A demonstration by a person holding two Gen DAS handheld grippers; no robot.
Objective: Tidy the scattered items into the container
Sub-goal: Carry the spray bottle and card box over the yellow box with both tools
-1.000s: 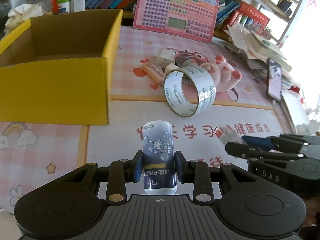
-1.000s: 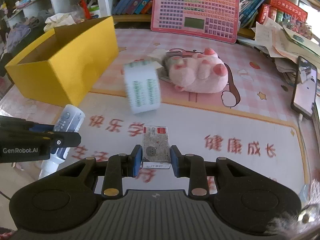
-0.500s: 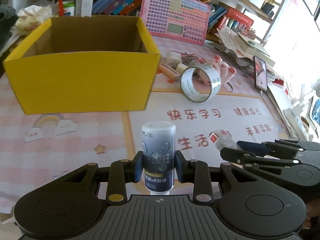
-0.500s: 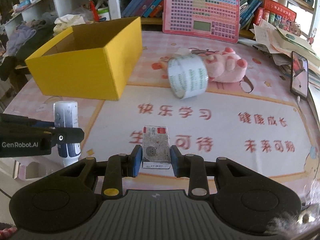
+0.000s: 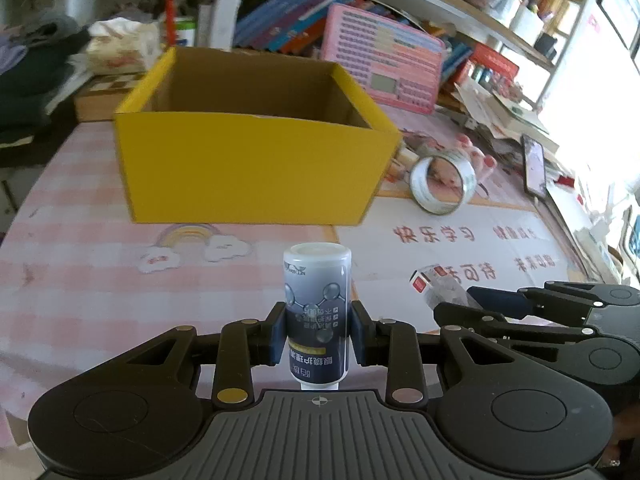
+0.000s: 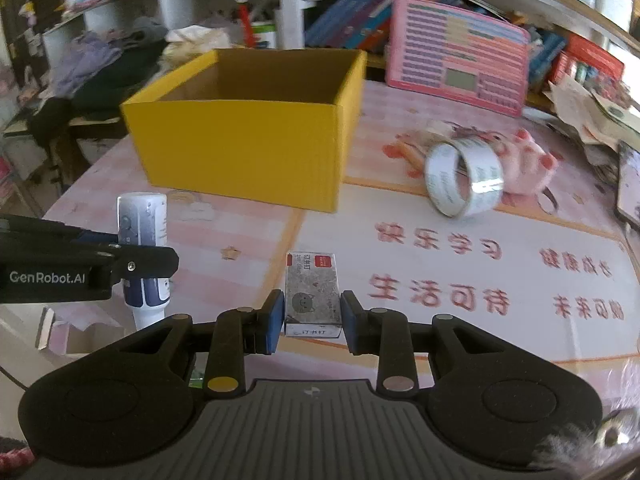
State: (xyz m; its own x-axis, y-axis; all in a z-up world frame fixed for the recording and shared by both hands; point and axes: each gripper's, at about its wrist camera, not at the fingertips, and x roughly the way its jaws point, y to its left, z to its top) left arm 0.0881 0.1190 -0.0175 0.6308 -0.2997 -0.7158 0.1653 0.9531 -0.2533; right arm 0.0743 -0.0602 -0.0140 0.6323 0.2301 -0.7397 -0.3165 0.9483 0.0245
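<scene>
My left gripper (image 5: 318, 334) is shut on a small blue-and-white bottle (image 5: 317, 312), held upright above the pink mat, in front of the open yellow cardboard box (image 5: 248, 168). My right gripper (image 6: 312, 320) is shut on a small grey staples box (image 6: 312, 294), held above the mat to the right of the left gripper. In the right wrist view the yellow box (image 6: 244, 152) stands ahead to the left and the bottle (image 6: 142, 240) shows in the left gripper at the left edge. A roll of clear tape (image 6: 464, 178) lies on edge against a pink plush toy (image 6: 528, 164).
A pink keyboard toy (image 6: 456, 64) leans against the bookshelf at the back. A phone (image 5: 536, 166) and piles of papers (image 6: 592, 116) lie at the right. Clothes and clutter sit left of the table. Small erasers and sticks (image 5: 404, 158) lie behind the tape.
Both grippers have lifted and drawn back to the left with their objects; the yellow box now sits more centred ahead in both views. Tape and plush have not moved.
</scene>
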